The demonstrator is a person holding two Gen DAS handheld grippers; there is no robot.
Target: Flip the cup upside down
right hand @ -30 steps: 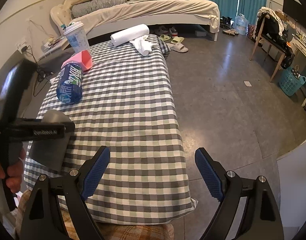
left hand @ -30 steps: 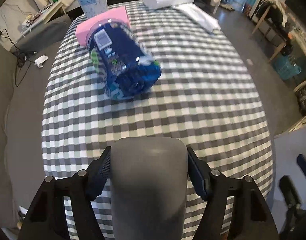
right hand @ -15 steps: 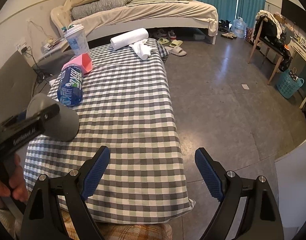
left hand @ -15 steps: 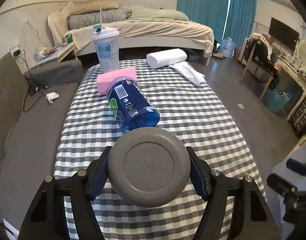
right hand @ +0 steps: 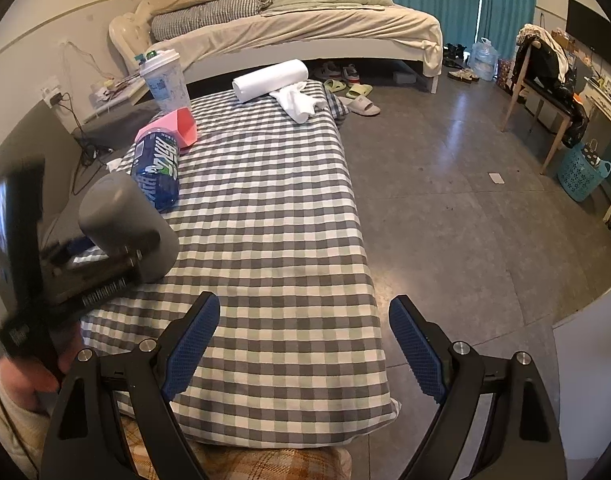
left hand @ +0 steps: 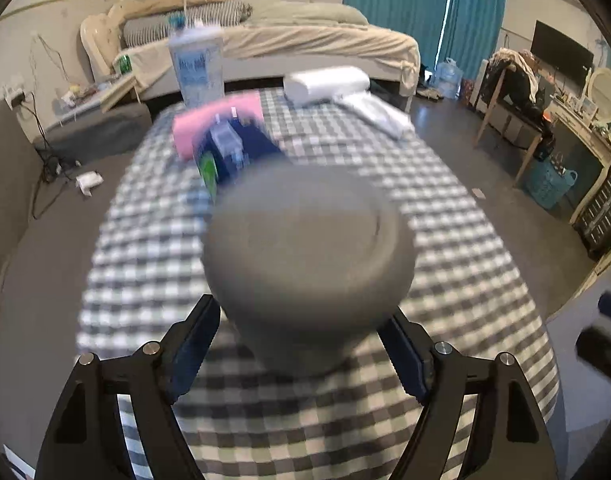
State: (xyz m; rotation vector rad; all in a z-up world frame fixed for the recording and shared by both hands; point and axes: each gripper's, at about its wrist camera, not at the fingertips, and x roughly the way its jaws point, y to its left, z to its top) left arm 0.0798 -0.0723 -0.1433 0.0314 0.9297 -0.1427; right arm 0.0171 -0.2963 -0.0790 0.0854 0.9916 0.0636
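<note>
Left claw (left hand: 301,344) clamps my grey cup (left hand: 309,256), tilted, base up-forward over checked table (right hand: 273,216). Right claw (right hand: 305,344) wide open, empty.

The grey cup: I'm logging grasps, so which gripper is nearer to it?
Left. The left gripper has its jaws clamped on the grey cup; the right gripper hangs open, apart, off to its right.

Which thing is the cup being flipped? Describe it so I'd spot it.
Start at the checked table. At its near left edge, the left claw grips a plain grey cup. The blue bottle lying behind it has a printed label; the cup has none.
</note>
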